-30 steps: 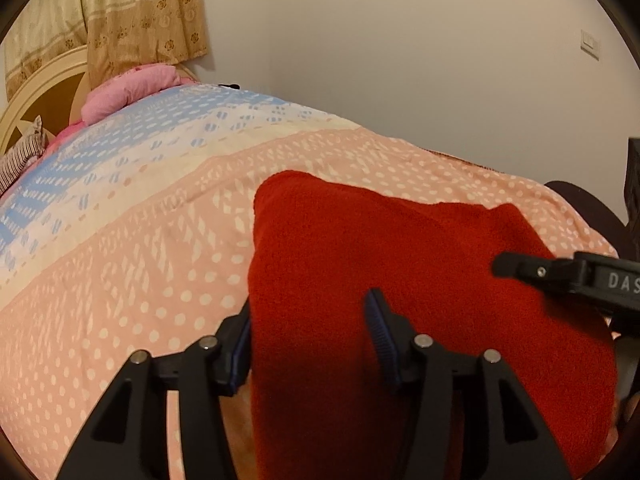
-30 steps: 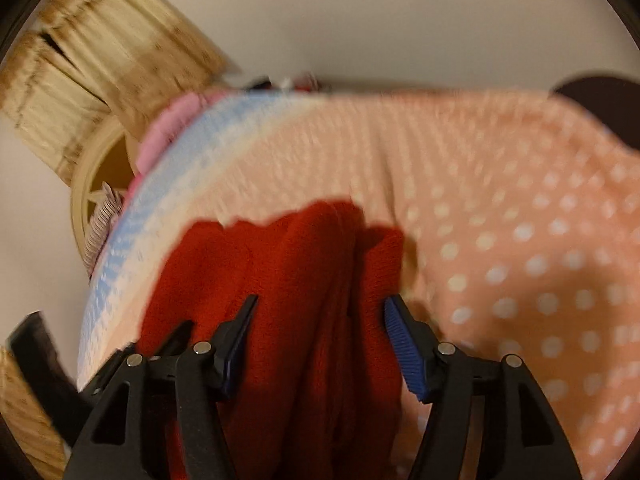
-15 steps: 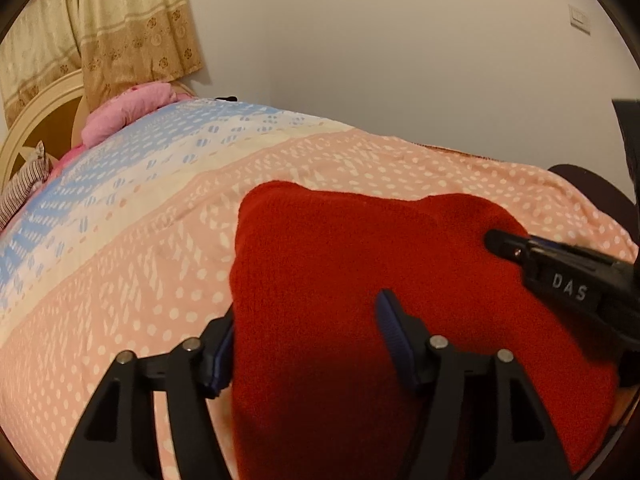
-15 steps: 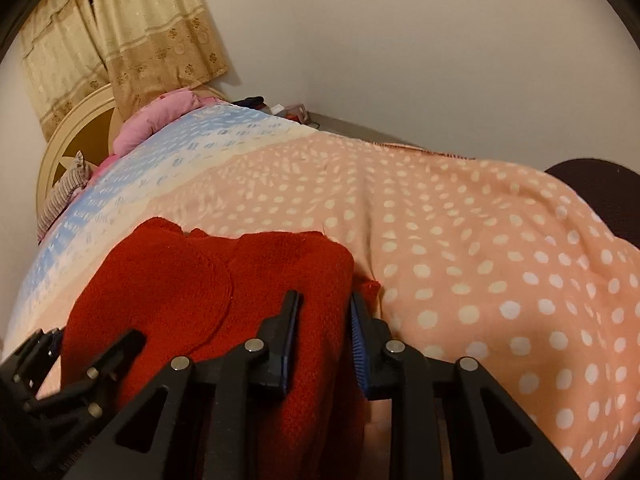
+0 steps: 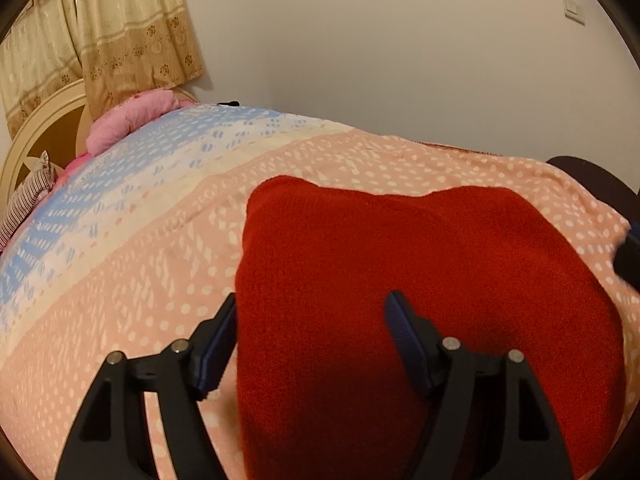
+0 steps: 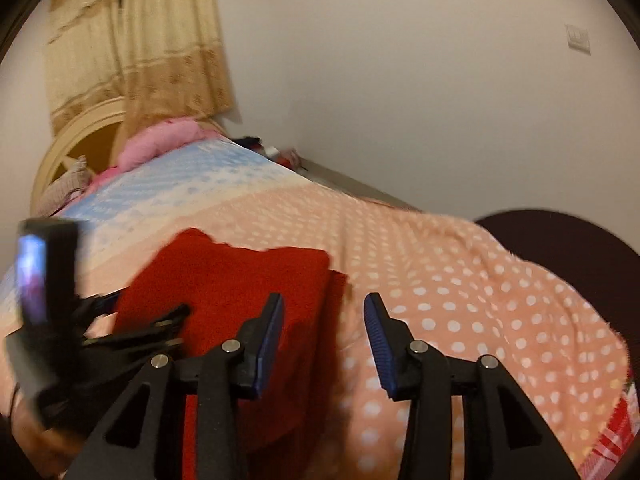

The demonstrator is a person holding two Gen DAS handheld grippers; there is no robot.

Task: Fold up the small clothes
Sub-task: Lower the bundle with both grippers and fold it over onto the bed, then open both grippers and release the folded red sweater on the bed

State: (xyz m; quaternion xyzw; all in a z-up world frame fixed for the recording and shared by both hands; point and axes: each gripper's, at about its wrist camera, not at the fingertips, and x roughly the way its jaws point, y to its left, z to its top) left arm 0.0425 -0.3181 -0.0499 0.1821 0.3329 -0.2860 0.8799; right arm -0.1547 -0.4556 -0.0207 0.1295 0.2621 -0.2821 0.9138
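The red knit garment (image 5: 400, 280) lies folded into a compact, roughly rectangular bundle on the peach band of the dotted bedspread (image 5: 140, 280), towards the foot end of the bed and well apart from the pink pillow (image 5: 132, 120) by the cream headboard (image 5: 44, 128). The left gripper (image 5: 312, 312) has its jaws spread wide, with the garment's left edge running between them: the left finger sits just beside that edge over the bedspread, the right finger over the red fabric, and nothing is clamped. From the right wrist view, the right gripper (image 6: 324, 312) is also spread wide and holds nothing; its left finger overlaps the garment's right edge (image 6: 240, 280) and its right finger is over bare bedspread (image 6: 480, 300). The left gripper's body shows blurred at the left of that view, just beside the bundle. Beige curtains (image 5: 132, 28) hang behind the headboard, and a wall switch (image 5: 574, 10) sits high on the plain wall
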